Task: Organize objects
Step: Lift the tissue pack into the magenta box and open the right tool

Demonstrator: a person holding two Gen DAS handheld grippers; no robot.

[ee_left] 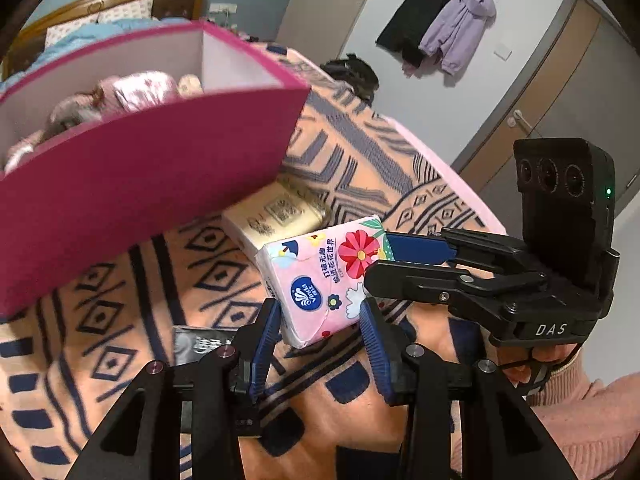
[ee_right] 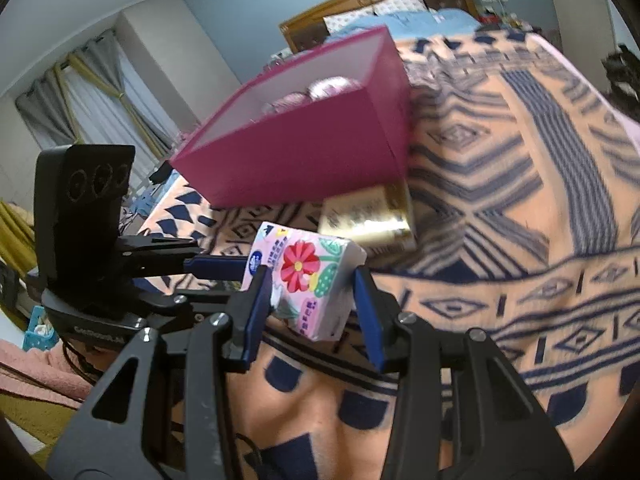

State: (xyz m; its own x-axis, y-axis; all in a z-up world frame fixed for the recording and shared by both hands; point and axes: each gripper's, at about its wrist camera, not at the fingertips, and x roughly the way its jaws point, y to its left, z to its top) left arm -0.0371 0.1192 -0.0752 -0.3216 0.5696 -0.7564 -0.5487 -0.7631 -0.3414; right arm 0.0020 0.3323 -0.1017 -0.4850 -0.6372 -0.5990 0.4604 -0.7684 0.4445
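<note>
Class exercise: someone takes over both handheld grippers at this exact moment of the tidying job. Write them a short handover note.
Left gripper: jaws shut on the near end of the pink tissue pack.
Right gripper: jaws shut on the same pack from the other side; the pack appears lifted off the patterned blanket.
Magenta box: open just behind, already holding several wrapped items.
Yellow tissue pack: on the blanket beside the box.
Left: probably put both packs into the box.

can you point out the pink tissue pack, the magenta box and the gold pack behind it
pink tissue pack [ee_left: 320, 280]: left wrist view, on its printed top face.
magenta box [ee_left: 132, 200]: left wrist view, on its near outer wall.
gold pack [ee_right: 368, 216]: right wrist view, on its shiny top face.
</note>
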